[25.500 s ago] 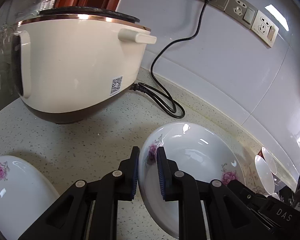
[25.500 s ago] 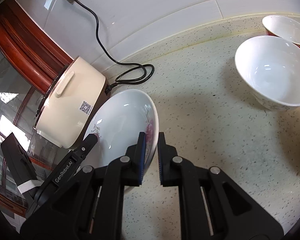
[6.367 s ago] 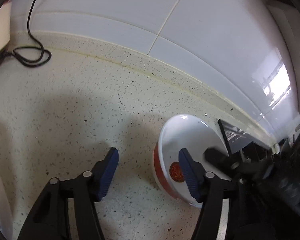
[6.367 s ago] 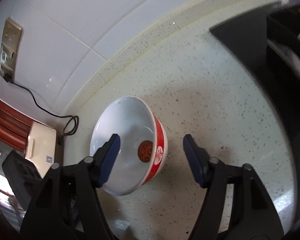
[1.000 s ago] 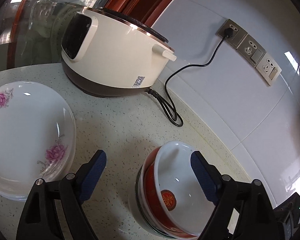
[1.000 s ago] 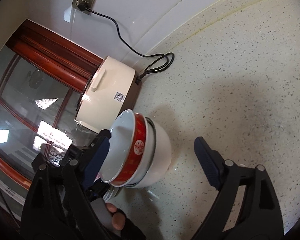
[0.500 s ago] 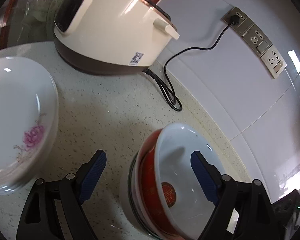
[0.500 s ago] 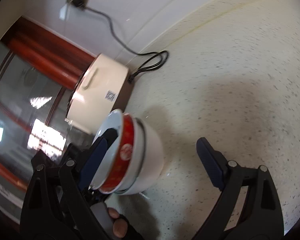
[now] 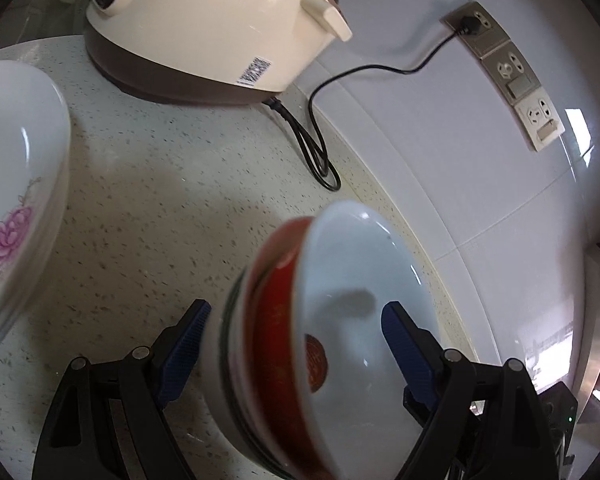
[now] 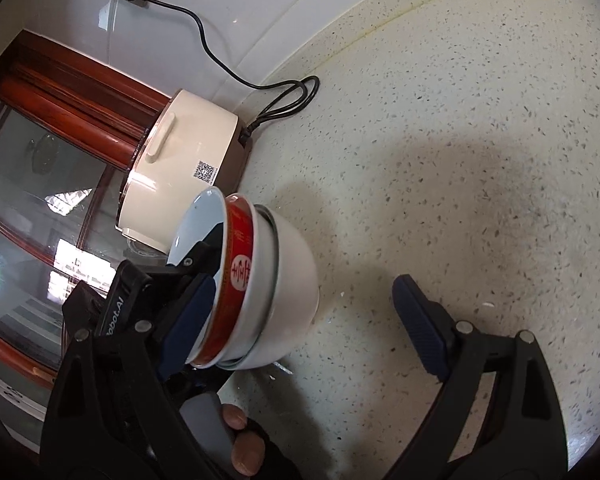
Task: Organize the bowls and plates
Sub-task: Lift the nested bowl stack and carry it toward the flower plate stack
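Sitting on the speckled surface (image 10: pixel 480 128), nested red-and-white ceramic bowls (image 9: pixel 300 340) lie between the spread left gripper (image 9: pixel 296 344) fingers, unclamped; the right gripper (image 10: pixel 300 320) gapes empty. Red seal unreadable.

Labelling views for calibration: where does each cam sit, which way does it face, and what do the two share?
Left wrist: sits on the left gripper, looking forward and down past its open jaws at the bowl stack between them; beyond lie the flowered plates, rice cooker and wall sockets.
Right wrist: sits on the right gripper, looking down at the countertop past open jaws; the left gripper and a gloved hand show.
Shared: bowl stack, rice cooker, its black cord, countertop.
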`<state>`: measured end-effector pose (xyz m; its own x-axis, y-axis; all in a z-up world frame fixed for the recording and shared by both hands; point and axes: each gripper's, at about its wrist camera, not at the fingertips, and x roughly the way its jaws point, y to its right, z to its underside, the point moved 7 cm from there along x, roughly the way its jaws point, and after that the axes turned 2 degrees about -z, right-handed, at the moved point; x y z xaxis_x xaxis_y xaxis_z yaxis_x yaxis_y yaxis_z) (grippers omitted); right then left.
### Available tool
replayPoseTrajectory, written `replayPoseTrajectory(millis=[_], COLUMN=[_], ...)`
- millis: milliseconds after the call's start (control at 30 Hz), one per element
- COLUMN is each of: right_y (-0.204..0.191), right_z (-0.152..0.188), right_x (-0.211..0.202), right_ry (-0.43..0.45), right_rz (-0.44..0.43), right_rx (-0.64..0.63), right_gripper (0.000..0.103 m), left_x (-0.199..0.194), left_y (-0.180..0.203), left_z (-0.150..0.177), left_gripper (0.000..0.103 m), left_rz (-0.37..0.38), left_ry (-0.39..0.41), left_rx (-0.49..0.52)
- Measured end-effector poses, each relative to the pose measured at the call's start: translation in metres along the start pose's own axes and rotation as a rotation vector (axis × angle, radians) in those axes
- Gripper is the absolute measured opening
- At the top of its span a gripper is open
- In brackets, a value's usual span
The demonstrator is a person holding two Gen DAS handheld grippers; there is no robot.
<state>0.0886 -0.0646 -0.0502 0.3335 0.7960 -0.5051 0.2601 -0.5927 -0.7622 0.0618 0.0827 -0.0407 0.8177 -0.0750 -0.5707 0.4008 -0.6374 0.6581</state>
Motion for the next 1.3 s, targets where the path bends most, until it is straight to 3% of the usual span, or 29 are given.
replayPoseTrajectory(millis=[233, 400, 500, 533, 567, 600, 633, 667, 700, 1067, 1300], right_y=[-0.012, -0.017, -0.020, -0.019, -0.016, -0.016, -0.014, -0.011, -0.009, -0.005, -0.018], right_z=[0.001, 0.004, 0.007, 0.008, 0.010, 0.010, 0.010, 0.010, 0.009, 0.009, 0.009], right_x=[0.010, 0.016, 0.019, 0.022, 0.024, 0.023, 0.022, 0.020, 0.019, 0.004, -0.002], right_ry=[-0.009, -0.039, -0.069, -0.084, -0.103, -0.104, -0.104, -0.105, -0.103, -0.086, -0.061], right_rz=[0.011, -0.011, -0.084, -0.116, -0.113, -0.092, -0.084, -0.095, -0.100, -0.059, -0.084], right_rx=[-0.067, -0.083, -0.078, -0.048, -0.031, -0.051, -0.045, -0.023, -0.005, -0.015, -0.070], right_gripper=[0.103, 0.102, 0.088, 0.071, 0.064, 0.060, 0.057, 0.056, 0.056, 0.056, 0.056], left_x=[-0.011, -0.016, -0.017, -0.019, -0.019, -0.021, -0.021, -0.019, -0.018, -0.011, -0.024], left_y=[-0.017, -0.020, -0.022, -0.024, -0.024, -0.024, -0.024, -0.019, -0.014, -0.001, -0.001], left_z=[-0.012, -0.014, -0.016, -0.015, -0.015, -0.014, -0.013, -0.010, -0.007, 0.004, 0.001], left_gripper=[0.087, 0.089, 0.089, 0.089, 0.088, 0.085, 0.071, 0.060, 0.056, 0.056, 0.060], left_rz=[-0.035, -0.059, -0.075, -0.083, -0.094, -0.103, -0.090, -0.062, -0.037, -0.007, 0.022], left_ry=[0.061, 0.072, 0.083, 0.085, 0.087, 0.087, 0.079, 0.062, 0.055, 0.016, 0.043], left_rx=[-0.073, -0.068, -0.072, -0.069, -0.061, -0.053, -0.042, -0.024, -0.005, 0.061, 0.053])
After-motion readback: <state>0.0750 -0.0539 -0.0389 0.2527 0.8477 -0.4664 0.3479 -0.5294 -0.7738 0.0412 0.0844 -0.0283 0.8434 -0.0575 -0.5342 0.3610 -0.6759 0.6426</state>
